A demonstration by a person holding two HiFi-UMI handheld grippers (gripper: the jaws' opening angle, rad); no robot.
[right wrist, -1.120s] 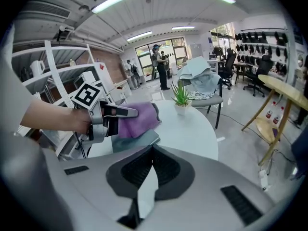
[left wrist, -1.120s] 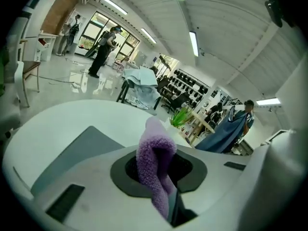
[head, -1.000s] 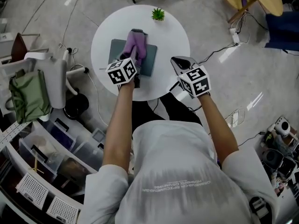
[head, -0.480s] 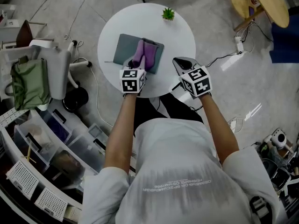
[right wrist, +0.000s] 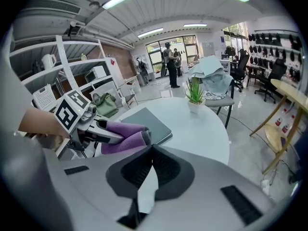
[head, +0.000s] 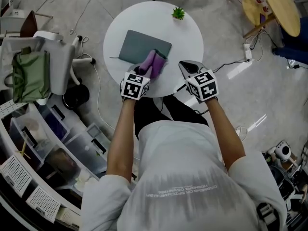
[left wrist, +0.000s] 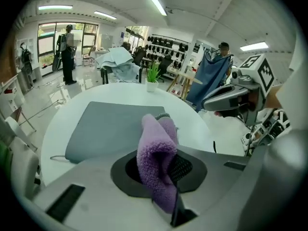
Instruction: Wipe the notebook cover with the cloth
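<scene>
Cloth (head: pixel 155 61) clamped in left tongs (head: pixel 144 75), at near-right corner of notebook (head: pixel 139 45); notebook lying left of tabletop (head: pixel 185 35) centre. Right tongs (right wrist: pixel 150 150) clenched, empty, at near edge. Cloth best pressed flat, swept in overlapping strokes.

The cloth (head: pixel 153 64) in my left gripper (left wrist: pixel 162 143) is fuzzy purple fleece; the gripper's shell is matt grey plastic. Notebook (head: pixel 139 46) cover looks smooth, matt grey. White worktop (head: pixel 185 37) is smooth with a faint sheen, and the floor (head: pixel 226 90) at frame right is glossy.
</scene>
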